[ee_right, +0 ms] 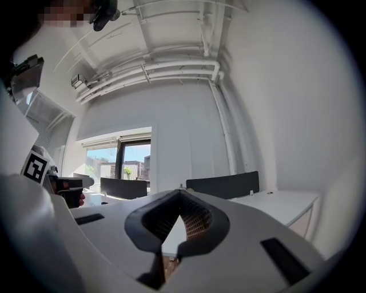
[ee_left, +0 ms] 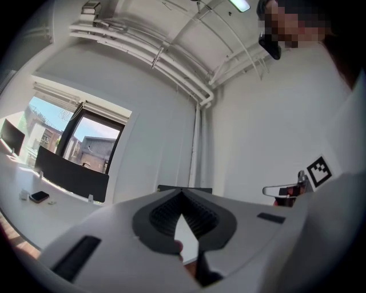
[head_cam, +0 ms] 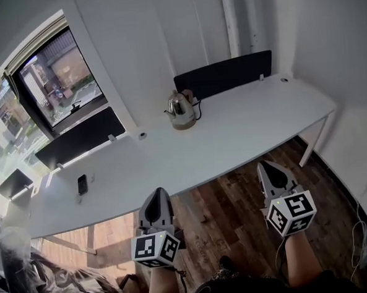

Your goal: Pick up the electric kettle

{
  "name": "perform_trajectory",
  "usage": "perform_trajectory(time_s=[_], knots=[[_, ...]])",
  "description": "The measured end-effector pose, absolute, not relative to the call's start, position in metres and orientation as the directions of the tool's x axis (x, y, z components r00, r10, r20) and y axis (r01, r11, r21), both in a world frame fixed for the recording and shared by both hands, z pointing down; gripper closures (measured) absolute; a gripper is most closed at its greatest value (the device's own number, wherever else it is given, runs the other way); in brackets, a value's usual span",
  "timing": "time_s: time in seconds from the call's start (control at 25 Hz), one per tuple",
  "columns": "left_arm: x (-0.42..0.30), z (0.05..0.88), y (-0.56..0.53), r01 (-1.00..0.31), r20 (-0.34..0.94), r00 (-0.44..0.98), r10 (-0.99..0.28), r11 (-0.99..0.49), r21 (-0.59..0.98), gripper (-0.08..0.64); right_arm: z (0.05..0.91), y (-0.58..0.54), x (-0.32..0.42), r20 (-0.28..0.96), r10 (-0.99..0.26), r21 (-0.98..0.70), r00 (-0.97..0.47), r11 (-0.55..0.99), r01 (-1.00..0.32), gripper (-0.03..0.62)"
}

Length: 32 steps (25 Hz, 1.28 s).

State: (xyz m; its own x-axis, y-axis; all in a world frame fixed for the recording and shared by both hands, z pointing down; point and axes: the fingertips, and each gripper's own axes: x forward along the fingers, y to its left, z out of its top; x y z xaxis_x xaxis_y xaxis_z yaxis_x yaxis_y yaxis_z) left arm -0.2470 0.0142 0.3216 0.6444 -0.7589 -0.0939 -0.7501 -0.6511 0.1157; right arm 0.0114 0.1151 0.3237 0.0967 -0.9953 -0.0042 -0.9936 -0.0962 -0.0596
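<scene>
Both claws are closed tip to tip on nothing: left claw (head_cam: 157, 197), right claw (head_cam: 268, 168). The kettle (head_cam: 181, 109) stands on the counter (head_cam: 244, 126), well ahead of both and closer to the left claw's line. My advice is to open one claw before reaching, then close it on the handle. No writing is readable, only the square markers.

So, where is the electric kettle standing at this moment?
In the head view the electric kettle stands near the far edge of the white desk, at the left end of the dark divider panel.
</scene>
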Motion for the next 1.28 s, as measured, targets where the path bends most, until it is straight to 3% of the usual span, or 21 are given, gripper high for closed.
perform_trajectory(time_s=[0.6, 1.28], knots=[[-0.226, 0.322, -0.101, -0.730, -0.112, 0.652, -0.750, -0.660, 0.176, 0.558, 0.312, 0.012, 0.035, -0.026, -0.995, -0.058, 0.093, -0.092, -0.994, 0.586], [-0.188, 0.331, -0.135, -0.756, -0.092, 0.623, -0.777, -0.629, 0.181, 0.558, 0.312, -0.030, 0.077, -0.028, -0.999, -0.065, 0.043, -0.041, -0.997, 0.586]])
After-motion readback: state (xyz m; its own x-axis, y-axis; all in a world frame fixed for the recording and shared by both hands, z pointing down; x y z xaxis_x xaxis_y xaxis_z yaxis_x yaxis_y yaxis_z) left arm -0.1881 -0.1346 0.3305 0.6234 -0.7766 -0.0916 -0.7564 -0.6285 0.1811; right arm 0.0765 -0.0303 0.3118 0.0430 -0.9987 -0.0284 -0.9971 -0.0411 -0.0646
